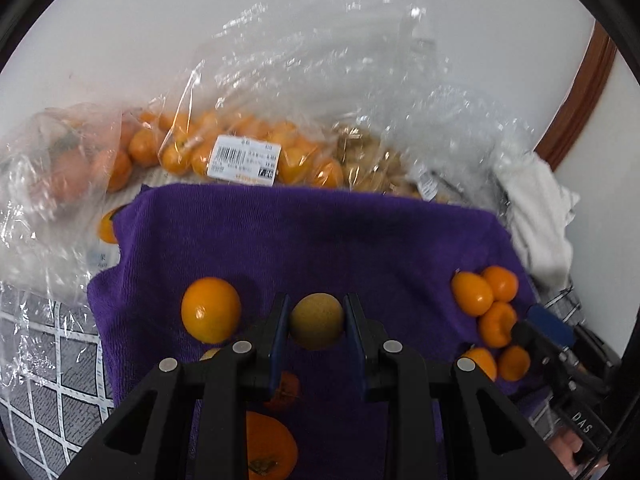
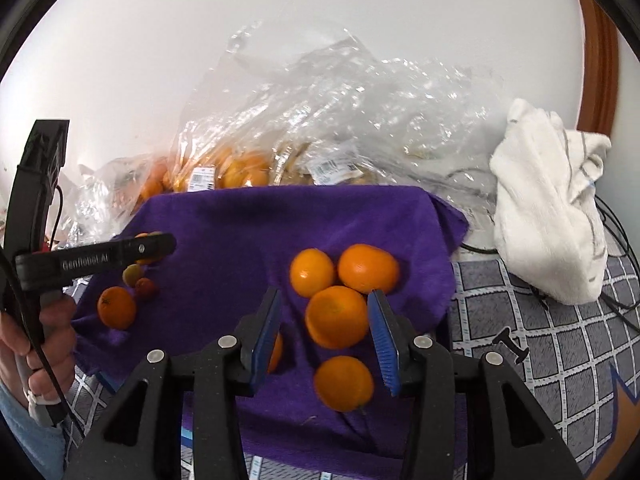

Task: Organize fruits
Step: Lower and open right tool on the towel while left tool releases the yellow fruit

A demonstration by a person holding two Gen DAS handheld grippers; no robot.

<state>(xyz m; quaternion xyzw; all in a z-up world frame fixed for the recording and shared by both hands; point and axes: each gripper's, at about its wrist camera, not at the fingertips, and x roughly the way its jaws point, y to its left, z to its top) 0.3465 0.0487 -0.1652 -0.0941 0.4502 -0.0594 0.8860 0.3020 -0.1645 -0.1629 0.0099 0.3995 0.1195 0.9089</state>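
My left gripper [image 1: 317,320] is shut on a round yellow-brown fruit [image 1: 317,322] just above the purple towel [image 1: 320,240]. An orange [image 1: 211,310] lies to its left, and persimmons [image 1: 268,448] lie under the fingers. A cluster of small oranges [image 1: 490,304] lies on the towel's right. My right gripper [image 2: 324,320] is open over that cluster, its jaws either side of one orange [image 2: 337,317]. The left gripper also shows in the right wrist view [image 2: 156,246], at the left.
Clear plastic bags of oranges [image 1: 240,148] and brown fruit [image 1: 376,164] lie behind the towel against the white wall. A white cloth [image 2: 548,200] lies at the right. The table has a grey checked cover [image 2: 560,340]. Cables run by the cloth.
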